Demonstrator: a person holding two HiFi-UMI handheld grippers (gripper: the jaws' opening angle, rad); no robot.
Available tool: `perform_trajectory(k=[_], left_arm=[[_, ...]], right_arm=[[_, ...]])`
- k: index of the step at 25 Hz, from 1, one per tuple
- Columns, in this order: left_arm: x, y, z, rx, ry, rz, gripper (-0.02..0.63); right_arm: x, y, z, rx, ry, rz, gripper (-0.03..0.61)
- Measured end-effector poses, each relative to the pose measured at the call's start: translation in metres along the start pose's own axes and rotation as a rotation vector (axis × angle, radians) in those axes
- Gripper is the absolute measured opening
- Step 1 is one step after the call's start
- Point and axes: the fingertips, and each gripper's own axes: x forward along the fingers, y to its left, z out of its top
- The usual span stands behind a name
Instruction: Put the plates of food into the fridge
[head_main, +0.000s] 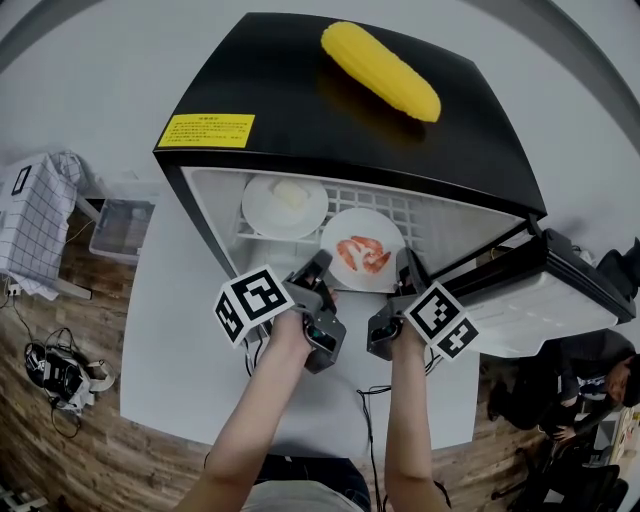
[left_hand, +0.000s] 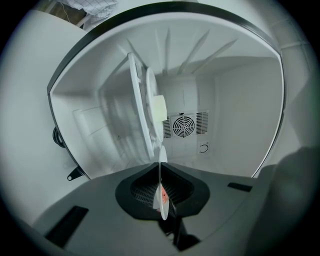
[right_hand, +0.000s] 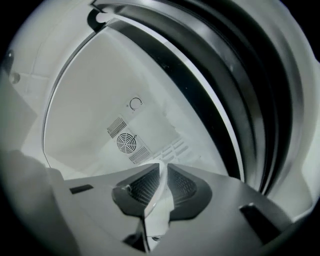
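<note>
Both the left gripper (head_main: 324, 266) and the right gripper (head_main: 407, 268) pinch opposite rims of the round white plate of pink shrimp (head_main: 362, 250) at the mouth of the open black fridge (head_main: 300, 80), so loading seems underway; next it needs sliding level onto the white wire shelf (head_main: 385, 200).

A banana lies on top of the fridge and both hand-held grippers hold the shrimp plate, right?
Not a banana: the head view shows a yellow corn cob lying on top of the fridge. The left hand-held gripper and the right hand-held gripper do hold the shrimp plate.
</note>
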Motion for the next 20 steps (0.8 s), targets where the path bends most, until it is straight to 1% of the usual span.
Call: perform_trajectory(k=[3, 6, 9, 11, 13, 16, 18, 20], left_arm=[[0.002, 0.000, 0.000, -0.011, -0.003, -0.006, 0.020], [0.004, 0.000, 0.002, -0.013, 0.000, -0.006, 0.020], [0.008, -0.001, 0.003, 0.001, 0.011, 0.012, 0.020], [0.011, -0.002, 0.005, 0.009, 0.022, 0.024, 0.020], [0.015, -0.003, 0.006, 0.005, 0.035, 0.032, 0.020], [0.021, -0.004, 0.007, 0.007, 0.049, 0.042, 0.020], [0.023, -0.006, 0.007, 0.009, 0.057, 0.045, 0.020], [0.025, -0.007, 0.007, 0.013, 0.063, 0.048, 0.020]], right_arm=[[-0.012, 0.000, 0.006, -0.085, -0.047, -0.035, 0.046], [-0.031, 0.007, 0.003, -0.174, -0.068, -0.022, 0.046], [-0.048, 0.023, -0.012, -0.305, -0.052, 0.013, 0.046], [-0.054, 0.034, -0.030, -0.366, -0.006, 0.052, 0.044], [-0.055, 0.045, -0.049, -0.384, 0.055, 0.102, 0.043], [-0.050, 0.056, -0.073, -0.384, 0.146, 0.168, 0.029], [-0.044, 0.060, -0.083, -0.390, 0.196, 0.188, 0.021], [-0.037, 0.061, -0.086, -0.391, 0.222, 0.191, 0.017]])
